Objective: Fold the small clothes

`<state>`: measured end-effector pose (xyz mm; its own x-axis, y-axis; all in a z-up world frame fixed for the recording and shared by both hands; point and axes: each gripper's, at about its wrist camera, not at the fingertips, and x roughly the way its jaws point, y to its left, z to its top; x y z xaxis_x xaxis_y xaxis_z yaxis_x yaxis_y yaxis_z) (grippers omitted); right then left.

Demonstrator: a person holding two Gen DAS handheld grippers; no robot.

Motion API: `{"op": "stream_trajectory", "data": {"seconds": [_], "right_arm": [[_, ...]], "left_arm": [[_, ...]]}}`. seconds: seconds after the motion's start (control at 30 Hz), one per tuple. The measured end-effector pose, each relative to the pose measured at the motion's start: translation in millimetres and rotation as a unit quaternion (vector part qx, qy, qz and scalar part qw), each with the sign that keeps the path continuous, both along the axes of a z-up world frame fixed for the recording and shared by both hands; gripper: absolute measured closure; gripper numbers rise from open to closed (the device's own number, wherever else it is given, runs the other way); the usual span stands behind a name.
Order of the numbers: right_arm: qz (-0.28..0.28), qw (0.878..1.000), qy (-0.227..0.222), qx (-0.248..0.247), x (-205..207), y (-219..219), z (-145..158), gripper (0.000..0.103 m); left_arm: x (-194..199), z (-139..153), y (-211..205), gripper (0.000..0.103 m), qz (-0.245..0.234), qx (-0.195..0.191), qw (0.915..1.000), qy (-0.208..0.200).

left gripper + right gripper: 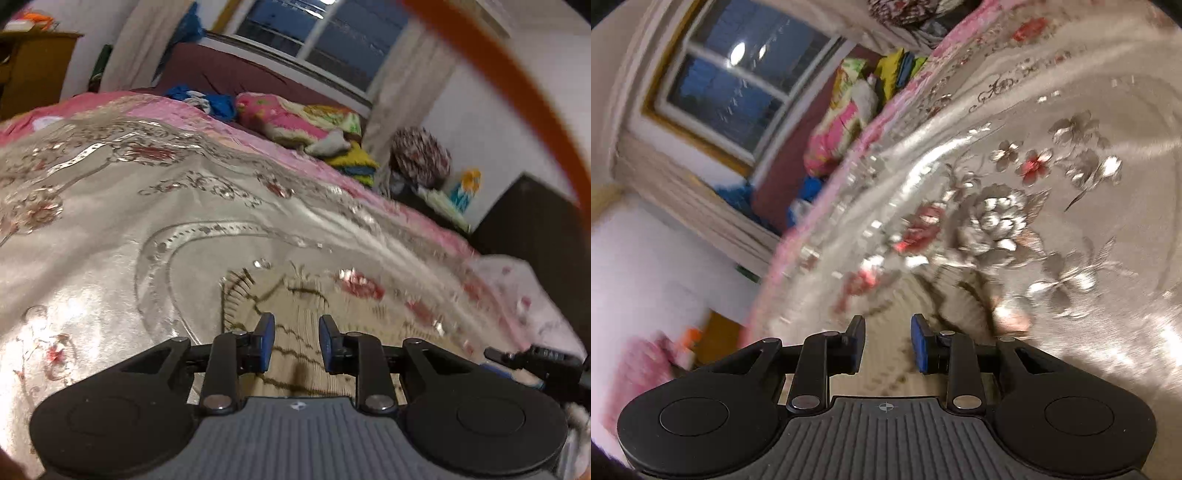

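A small beige garment with dark brown stitched lines lies flat on the shiny floral bedspread. My left gripper hovers just over it, open, with nothing between its blue pads. The tip of my right gripper shows at the right edge of the left wrist view, low over the bed. In the right wrist view the right gripper is also open over the same beige garment, which is blurred. The floral bedspread fills the area beyond it.
Pink floral pillows and a heap of blue clothes lie at the far side of the bed under a window. A dark cabinet stands right of the bed, a wooden cupboard far left. An orange band arcs close across the upper right.
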<state>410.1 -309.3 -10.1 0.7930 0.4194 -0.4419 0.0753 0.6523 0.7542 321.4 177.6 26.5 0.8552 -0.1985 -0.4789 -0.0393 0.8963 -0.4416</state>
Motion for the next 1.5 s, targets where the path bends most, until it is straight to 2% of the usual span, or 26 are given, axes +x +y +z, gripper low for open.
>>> {"op": "stream_trajectory", "data": {"seconds": [0.07, 0.27, 0.57, 0.67, 0.8, 0.93, 1.03, 1.1, 1.17, 1.23, 1.3, 1.4, 1.5], "right_arm": [[0.009, 0.999, 0.010, -0.035, 2, 6, 0, 0.075], [0.018, 0.997, 0.018, -0.071, 2, 10, -1, 0.075], [0.028, 0.994, 0.009, -0.102, -4, 12, 2, 0.075], [0.039, 0.991, 0.009, -0.125, -4, 17, 4, 0.075], [0.044, 0.990, 0.020, -0.135, -3, 20, 5, 0.075], [0.027, 0.993, 0.013, -0.117, -4, 12, 6, 0.075], [0.046, 0.991, 0.022, -0.123, 1, 17, 3, 0.075], [0.057, 0.989, 0.025, -0.133, 5, 23, 3, 0.068], [0.059, 0.988, 0.030, -0.140, 8, 27, 2, 0.068], [0.058, 0.987, 0.032, -0.144, 9, 27, 2, 0.073], [0.058, 0.987, 0.031, -0.148, 8, 25, 3, 0.089], [0.053, 0.988, 0.026, -0.146, 2, 17, 5, 0.096], [0.027, 0.989, 0.023, -0.145, -4, 6, 6, 0.097]], "left_arm": [[3, -3, -3, 0.072, 0.007, 0.006, 0.9999, 0.006], [11, -17, 12, 0.072, 0.058, 0.012, 0.9976, 0.035], [24, -15, 2, 0.072, 0.041, 0.035, 0.9978, 0.038], [31, -18, -1, 0.071, 0.043, 0.049, 0.9964, 0.054], [31, -22, 0, 0.071, 0.042, 0.046, 0.9961, 0.063], [28, -22, 2, 0.071, 0.039, 0.044, 0.9963, 0.062], [28, -23, 1, 0.071, 0.039, 0.045, 0.9961, 0.065], [28, -23, 1, 0.071, 0.041, 0.043, 0.9962, 0.065], [28, -23, 1, 0.071, 0.041, 0.040, 0.9962, 0.065], [27, -23, 2, 0.071, 0.040, 0.040, 0.9963, 0.065], [25, -23, 2, 0.071, 0.038, 0.046, 0.9962, 0.064], [22, -22, 1, 0.072, 0.043, 0.065, 0.9950, 0.061], [20, -23, 1, 0.072, 0.048, 0.070, 0.9944, 0.062]]}}
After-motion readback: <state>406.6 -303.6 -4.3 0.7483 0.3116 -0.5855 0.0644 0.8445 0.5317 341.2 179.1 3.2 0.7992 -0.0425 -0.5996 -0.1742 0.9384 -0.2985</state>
